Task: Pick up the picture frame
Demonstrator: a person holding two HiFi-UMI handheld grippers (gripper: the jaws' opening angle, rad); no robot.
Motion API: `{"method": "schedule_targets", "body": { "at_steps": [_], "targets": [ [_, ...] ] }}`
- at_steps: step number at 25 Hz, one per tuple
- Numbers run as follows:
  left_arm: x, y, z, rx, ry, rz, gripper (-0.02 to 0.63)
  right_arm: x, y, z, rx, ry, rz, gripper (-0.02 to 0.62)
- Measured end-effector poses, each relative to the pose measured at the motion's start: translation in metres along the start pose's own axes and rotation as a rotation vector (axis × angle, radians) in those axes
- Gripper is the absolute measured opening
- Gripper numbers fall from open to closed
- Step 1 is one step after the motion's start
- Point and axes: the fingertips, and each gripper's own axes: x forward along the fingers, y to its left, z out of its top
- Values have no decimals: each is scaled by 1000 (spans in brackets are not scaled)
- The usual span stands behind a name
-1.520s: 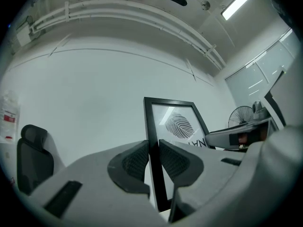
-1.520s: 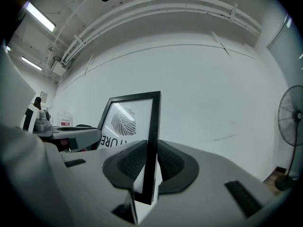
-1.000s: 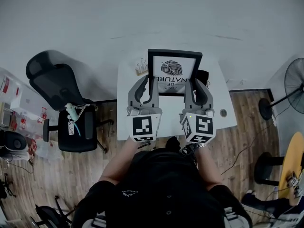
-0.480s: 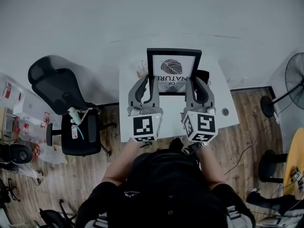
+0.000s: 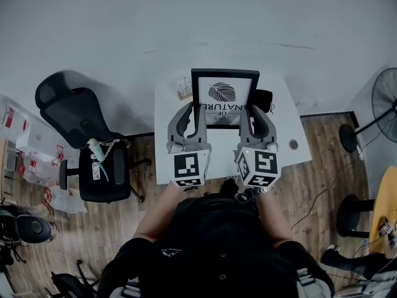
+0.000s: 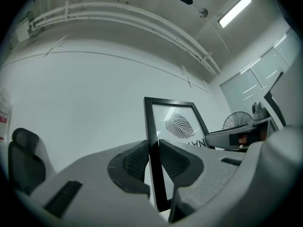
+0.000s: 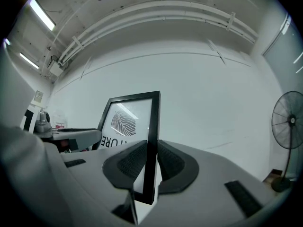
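Black-edged and upright, the picture frame (image 5: 224,95) with its leaf print stands over the far part of the white table (image 5: 291,157), facing us. We hold it by both sides: the left gripper (image 5: 192,109) is clamped on its left rail, the right gripper (image 5: 257,109) on its right rail. Its bottom edge seems just clear of the tabletop, though we cannot be sure. Left of the table stands a black office chair (image 5: 87,141).

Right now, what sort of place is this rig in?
Probably an office or lab workroom: a black office chair beside a white table, a pedestal fan on wood-look flooring, strip ceiling lights.
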Motion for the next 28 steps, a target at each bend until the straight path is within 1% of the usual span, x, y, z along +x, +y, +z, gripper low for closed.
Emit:
{"method": "schedule_targets", "body": {
  "at_steps": [28],
  "targets": [
    [8, 6, -17, -16, 26, -6, 75, 13, 0, -12, -20, 32, -5, 67]
  ]
}}
